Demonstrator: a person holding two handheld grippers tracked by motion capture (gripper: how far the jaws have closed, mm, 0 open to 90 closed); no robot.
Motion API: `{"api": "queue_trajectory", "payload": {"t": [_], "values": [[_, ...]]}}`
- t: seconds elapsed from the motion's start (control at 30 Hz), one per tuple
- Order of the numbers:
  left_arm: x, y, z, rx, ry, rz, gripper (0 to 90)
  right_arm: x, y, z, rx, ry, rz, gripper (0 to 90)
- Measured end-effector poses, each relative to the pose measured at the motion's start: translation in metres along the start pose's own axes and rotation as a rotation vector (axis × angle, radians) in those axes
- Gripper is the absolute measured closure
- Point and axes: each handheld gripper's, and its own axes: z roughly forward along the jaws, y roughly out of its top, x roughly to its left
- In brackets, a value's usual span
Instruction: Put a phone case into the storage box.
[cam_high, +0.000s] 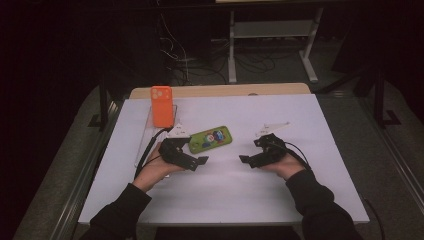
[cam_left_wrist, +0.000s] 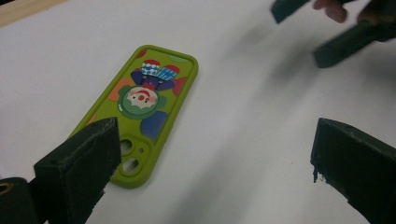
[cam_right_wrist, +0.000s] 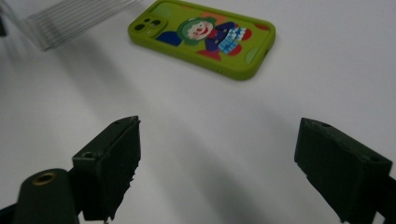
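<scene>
Between both open grippers' fingers (cam_left_wrist: 79, 163) lies the green phone case (cam_high: 211, 139), untouched.

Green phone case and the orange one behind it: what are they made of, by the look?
Green phone case: probably soft silicone or rubbery plastic; matte, rounded thick edges, printed clown on the back. Orange phone case: likely the same kind, uniform matte colour, but too small to be sure. It stands upright on a clear, seemingly acrylic stand.

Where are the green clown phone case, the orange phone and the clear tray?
Green clown phone case (cam_high: 211, 139), high view, on its printed back.
Orange phone (cam_high: 162, 107), high view, middle of its orange back.
Clear tray (cam_right_wrist: 70, 21), right gripper view, on its ridged edge.
</scene>
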Motion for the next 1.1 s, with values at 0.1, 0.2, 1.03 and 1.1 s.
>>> {"api": "queue_trajectory", "payload": {"t": [0.1,0.2,1.03,1.1], "values": [[0.001,0.000,-0.002,-0.012,-0.004,-0.003,1.9,-0.002,0.016,0.012,0.014,-0.009,-0.012,20.3],[0.005,0.000,-0.004,-0.018,-0.012,0.020,1.9,-0.004,0.031,0.022,0.019,-0.009,-0.002,25.7],[0.005,0.000,-0.003,-0.035,-0.027,0.032,1.9,-0.037,0.111,0.112,0.120,-0.054,0.014,88.2],[0.005,0.001,-0.003,-0.037,-0.026,0.032,1.9,-0.038,0.116,0.117,0.129,-0.060,0.015,88.2]]}}
